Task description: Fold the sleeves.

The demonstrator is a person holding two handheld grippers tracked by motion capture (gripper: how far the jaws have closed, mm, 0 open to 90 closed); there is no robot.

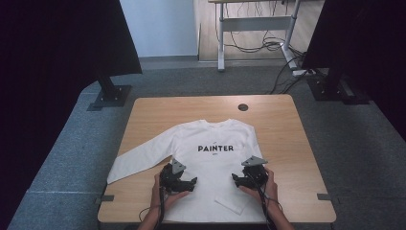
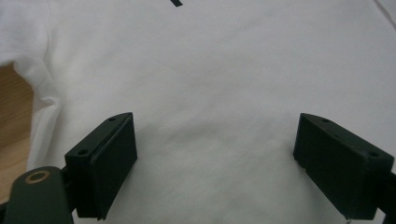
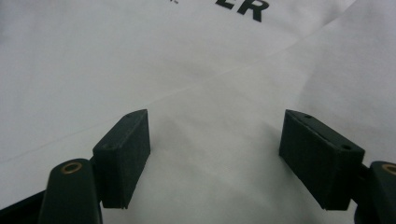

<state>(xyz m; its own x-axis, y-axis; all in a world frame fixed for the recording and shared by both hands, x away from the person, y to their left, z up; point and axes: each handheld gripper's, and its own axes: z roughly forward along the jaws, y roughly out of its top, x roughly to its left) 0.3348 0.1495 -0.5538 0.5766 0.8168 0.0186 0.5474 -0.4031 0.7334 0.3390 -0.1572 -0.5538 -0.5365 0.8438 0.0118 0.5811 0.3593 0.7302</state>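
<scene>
Both my claws stand wide and empty over the white shirt (image 1: 210, 158) — left claw (image 2: 212, 154), right claw (image 3: 215, 149). Pinch too deep and I'd bunch both layers — the folded sleeve (image 1: 234, 201) could slip loose.

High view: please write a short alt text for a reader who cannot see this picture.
A white long-sleeved shirt printed "PAINTER" lies flat on a wooden table, one sleeve stretched to the left, the other folded across its lower part. A person's hands hold the left gripper and right gripper over the shirt's lower half, jaws open.
</scene>
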